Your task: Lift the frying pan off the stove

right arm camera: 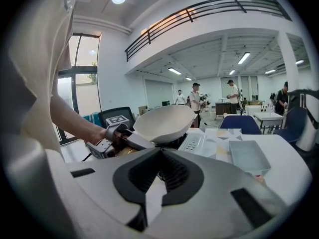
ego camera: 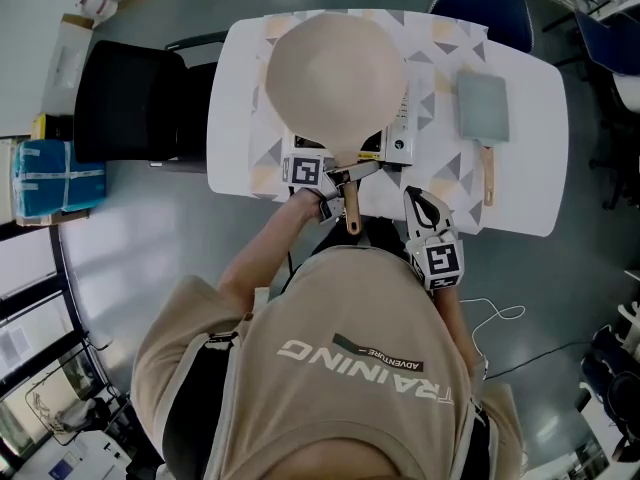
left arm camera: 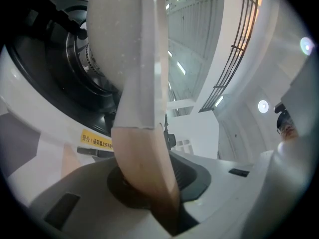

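Left claw (ego camera: 352,176) is clamped on the pan's wooden handle (ego camera: 351,211), one pad on each side, gripping near where the wood meets the pale neck. Frying pan (ego camera: 335,73), cream coloured, sits over the stove (ego camera: 398,144) on the white worktop (ego camera: 530,158), bowl away from the person and handle pointing back at them. Can't tell whether the base touches the burner. Right claw (ego camera: 415,200) is closed with nothing in it. It hangs at the near worktop edge, just right of the handle and apart from it. Grey tray (ego camera: 483,108) lies right of the stove.
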Motion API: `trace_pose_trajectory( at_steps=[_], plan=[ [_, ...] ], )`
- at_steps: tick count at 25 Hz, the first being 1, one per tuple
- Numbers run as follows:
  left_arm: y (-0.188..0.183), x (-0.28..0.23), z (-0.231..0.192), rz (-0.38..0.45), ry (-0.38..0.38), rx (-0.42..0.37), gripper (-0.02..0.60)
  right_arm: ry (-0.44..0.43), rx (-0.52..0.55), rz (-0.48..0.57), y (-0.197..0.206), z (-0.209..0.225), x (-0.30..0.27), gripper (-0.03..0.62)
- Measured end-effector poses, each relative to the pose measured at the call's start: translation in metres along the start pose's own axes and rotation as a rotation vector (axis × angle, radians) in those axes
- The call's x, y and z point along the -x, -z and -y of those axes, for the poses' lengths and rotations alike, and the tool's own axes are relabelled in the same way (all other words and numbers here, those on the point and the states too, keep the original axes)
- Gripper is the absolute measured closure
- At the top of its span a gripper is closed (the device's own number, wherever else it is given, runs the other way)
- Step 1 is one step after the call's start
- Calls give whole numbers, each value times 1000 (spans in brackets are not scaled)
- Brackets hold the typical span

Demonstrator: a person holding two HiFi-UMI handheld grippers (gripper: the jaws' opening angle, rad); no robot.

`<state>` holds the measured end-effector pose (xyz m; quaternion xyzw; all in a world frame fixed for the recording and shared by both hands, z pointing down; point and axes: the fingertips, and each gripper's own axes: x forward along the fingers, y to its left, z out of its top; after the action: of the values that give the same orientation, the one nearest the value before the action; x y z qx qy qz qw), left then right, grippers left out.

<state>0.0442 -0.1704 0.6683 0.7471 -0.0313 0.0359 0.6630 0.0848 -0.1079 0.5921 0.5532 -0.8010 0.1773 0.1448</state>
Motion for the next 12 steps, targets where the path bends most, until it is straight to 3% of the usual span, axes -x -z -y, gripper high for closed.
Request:
trace_pose_trajectory(
  at_steps=[12],
  plan=[
    [3, 3, 1, -32, -14, -52, 482, -19, 9, 4, -2, -9, -7, 597]
  ],
)
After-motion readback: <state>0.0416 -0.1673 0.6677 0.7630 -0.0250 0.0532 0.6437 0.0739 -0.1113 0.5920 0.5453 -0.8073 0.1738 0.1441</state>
